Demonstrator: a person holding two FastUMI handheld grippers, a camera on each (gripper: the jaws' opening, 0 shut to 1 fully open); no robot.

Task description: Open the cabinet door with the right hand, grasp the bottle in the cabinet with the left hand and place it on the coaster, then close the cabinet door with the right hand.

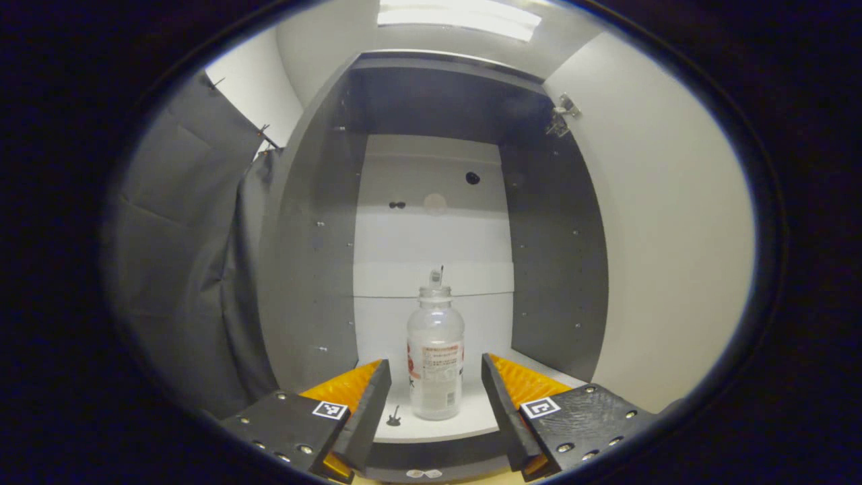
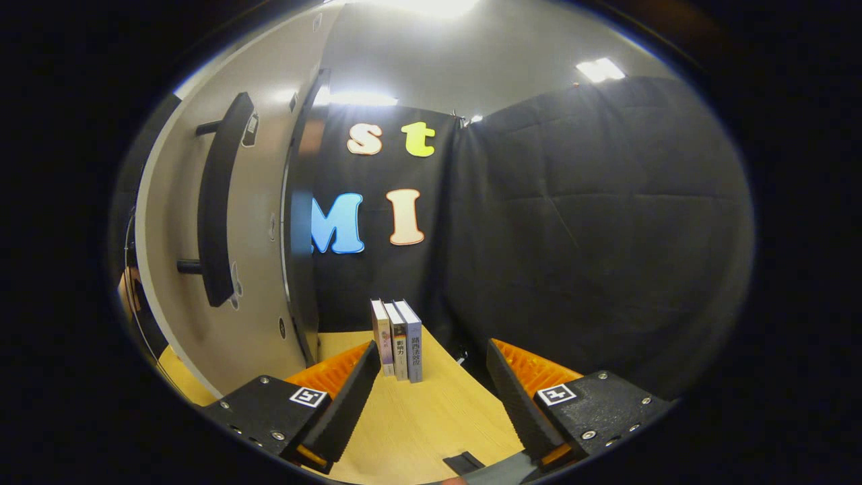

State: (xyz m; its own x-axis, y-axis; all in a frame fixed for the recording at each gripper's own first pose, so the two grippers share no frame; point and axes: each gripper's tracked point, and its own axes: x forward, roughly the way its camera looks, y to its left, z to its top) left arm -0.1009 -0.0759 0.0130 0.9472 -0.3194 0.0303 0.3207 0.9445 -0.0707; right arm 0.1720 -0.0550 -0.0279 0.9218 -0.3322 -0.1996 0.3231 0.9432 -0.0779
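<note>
Inside the open cabinet (image 1: 310, 269), the bottle (image 1: 436, 357) stood upright on the shelf, left gripper (image 1: 436, 397) spread wide before it; right gripper (image 2: 431, 391) wide, near the door (image 2: 222, 283).

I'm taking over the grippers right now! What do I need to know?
Left gripper: jaws open, lined up either side of the bottle, not touching it.
Right gripper: jaws open, empty, over the wooden table, beside the open cabinet door and its handle.
Bottle stands upright on the cabinet shelf.
Done: door opened.
Left: grasp the bottle, set it on the coaster, close the door.
</note>
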